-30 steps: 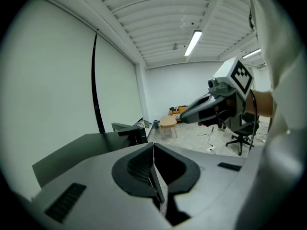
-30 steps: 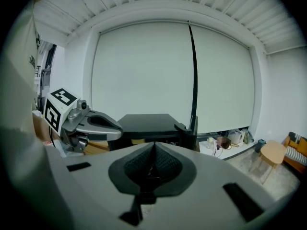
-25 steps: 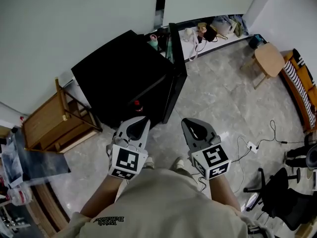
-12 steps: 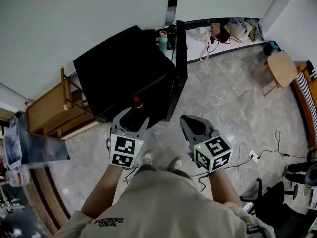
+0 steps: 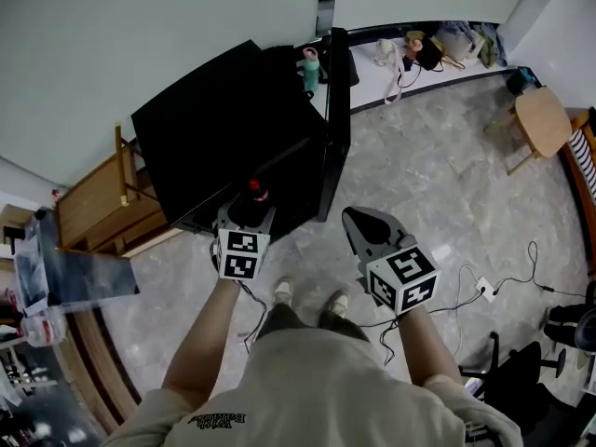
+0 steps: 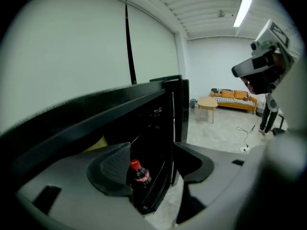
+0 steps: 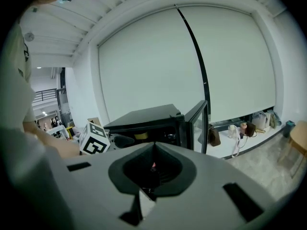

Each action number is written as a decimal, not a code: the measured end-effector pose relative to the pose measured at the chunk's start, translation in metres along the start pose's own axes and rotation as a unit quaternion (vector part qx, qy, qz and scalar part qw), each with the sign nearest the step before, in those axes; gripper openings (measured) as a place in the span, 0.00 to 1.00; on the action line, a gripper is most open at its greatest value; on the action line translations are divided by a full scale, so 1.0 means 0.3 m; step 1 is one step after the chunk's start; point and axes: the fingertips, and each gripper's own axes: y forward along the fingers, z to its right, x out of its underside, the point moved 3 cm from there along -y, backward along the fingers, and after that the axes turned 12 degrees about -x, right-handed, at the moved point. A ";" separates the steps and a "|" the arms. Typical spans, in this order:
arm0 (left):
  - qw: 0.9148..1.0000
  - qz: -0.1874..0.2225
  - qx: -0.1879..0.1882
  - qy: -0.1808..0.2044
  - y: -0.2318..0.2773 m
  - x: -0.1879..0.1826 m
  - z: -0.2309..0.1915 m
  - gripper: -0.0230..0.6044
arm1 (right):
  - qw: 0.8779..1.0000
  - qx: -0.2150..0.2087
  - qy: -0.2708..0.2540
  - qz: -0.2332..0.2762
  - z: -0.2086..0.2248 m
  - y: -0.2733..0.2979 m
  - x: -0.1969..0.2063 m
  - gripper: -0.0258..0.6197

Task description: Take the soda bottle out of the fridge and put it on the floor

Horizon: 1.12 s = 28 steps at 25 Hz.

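Head view: reaching with left claw (image 5: 250, 209) into open black fridge (image 5: 219, 133) toward soda bottle (image 5: 256, 194), standing upright inside with red cap showing just past claw tips. Holding right claw (image 5: 359, 216) over grey floor (image 5: 428, 166), near edge of fridge door (image 5: 336, 128), apart from bottle.

Left gripper view: just now opening jaws of left claw (image 6: 152, 150) wide; framing soda bottle (image 6: 139, 176) in the gap, close to left jaw, without pressing pads on it. Showing bottle inside fridge (image 6: 96, 114), low down by the door opening.

Right gripper view: holding right claw (image 7: 153, 145) closed, tips meeting, gripping nothing. Pointing toward fridge (image 7: 144, 115), with marker cube (image 7: 93, 138) of left claw showing at left.
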 end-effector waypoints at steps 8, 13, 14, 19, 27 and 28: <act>0.999 -0.015 -0.024 -0.043 0.180 0.082 -0.043 0.44 | 1.000 -0.003 0.024 -0.018 0.059 0.075 0.078 0.04; 0.998 -0.037 -0.034 -0.045 0.285 0.156 -0.050 0.44 | 0.999 -0.001 0.029 -0.030 0.077 0.105 0.120 0.04; 0.997 -0.042 -0.036 -0.052 0.306 0.169 -0.049 0.44 | 0.999 0.000 0.030 -0.033 0.081 0.108 0.128 0.04; 0.995 -0.062 -0.045 -0.063 0.407 0.233 -0.065 0.44 | 0.998 0.000 0.037 -0.052 0.098 0.147 0.169 0.04; 0.992 -0.082 -0.039 -0.092 0.473 0.286 -0.079 0.27 | 0.996 0.008 0.049 -0.067 0.109 0.170 0.214 0.04; 0.991 -0.086 -0.039 -0.100 0.477 0.292 -0.077 0.26 | 0.996 0.009 0.052 -0.069 0.107 0.171 0.220 0.04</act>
